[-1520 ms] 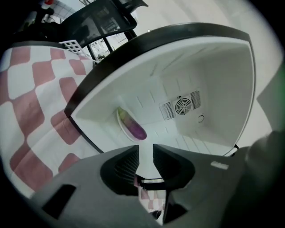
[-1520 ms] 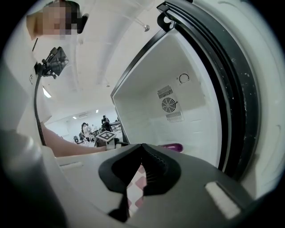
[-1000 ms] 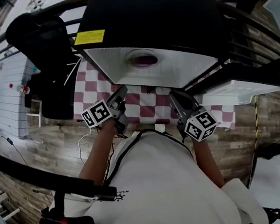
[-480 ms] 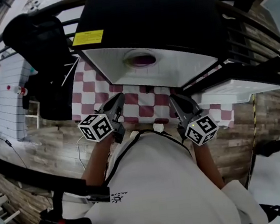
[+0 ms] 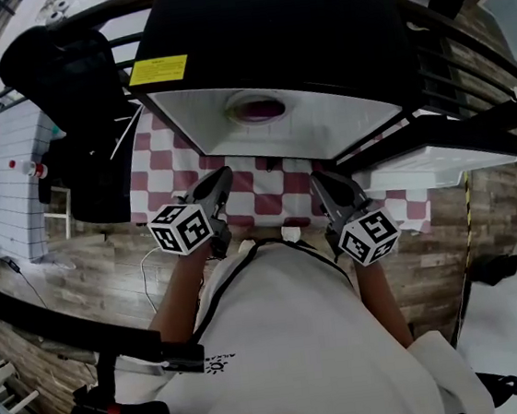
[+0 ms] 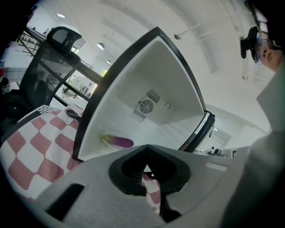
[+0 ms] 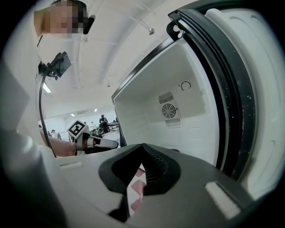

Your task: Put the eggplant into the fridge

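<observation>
**Two empty claws, and the eggplant is in the fridge**

From where I stand, the placing looks done. The eggplant [image 5: 260, 111] lies on the white floor of the fridge [image 5: 275, 23], at the upper middle of the head view. In the left gripper view it sits low and left in the cavity, below the fan grille [image 6: 146, 107]. It seems to rest inside the front lip, though I can't tell how far back.

The left claw [image 5: 221, 175] has its jaws pressed together with nothing between them. The right claw [image 5: 316, 178] is the same, closed tight and empty. Both hang close to the person's chest, just above the checked cloth of the tabletop [image 5: 174, 155], well short of the fridge mouth.

I'd judge that only the fridge door [image 5: 439, 167] is left to deal with. It stands swung wide at the right of the frame, its dark seal filling the right side of the right gripper view.

- The right claw is the nearer one to the door, so it suits the job.
- Closed jaws are fine for this, used as a blunt pusher against the door's outer edge.
- A slow swing toward the frame's centre should keep the light fridge from sliding on the cloth.
- The left claw could brace the fridge's left wall.
- It is worth a glance first that the eggplant's stem end clears the seal.
</observation>
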Available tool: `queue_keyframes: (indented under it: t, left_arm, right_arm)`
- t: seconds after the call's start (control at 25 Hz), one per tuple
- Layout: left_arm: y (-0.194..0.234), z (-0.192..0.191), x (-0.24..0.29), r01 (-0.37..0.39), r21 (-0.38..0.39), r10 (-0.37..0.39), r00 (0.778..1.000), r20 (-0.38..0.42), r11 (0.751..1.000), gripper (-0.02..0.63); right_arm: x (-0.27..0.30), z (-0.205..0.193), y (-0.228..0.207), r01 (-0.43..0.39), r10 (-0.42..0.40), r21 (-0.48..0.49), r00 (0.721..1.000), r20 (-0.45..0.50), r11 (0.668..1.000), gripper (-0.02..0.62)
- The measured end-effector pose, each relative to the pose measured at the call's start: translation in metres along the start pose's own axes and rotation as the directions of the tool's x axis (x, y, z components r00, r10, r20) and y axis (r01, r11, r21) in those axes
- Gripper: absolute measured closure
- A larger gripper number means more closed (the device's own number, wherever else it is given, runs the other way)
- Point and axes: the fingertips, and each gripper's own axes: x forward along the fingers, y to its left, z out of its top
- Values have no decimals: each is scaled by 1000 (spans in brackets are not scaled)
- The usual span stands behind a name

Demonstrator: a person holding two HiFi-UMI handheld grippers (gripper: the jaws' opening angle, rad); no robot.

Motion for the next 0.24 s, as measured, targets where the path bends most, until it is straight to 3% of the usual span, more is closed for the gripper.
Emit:
queue_keyframes:
  t: [0.24]
  left_arm:
    - [-2, -1, 8, -3, 56, 3, 1000, -12, 998, 601]
  right_arm:
    - [4, 2, -3, -4, 4, -10, 1000, -4, 1000, 591]
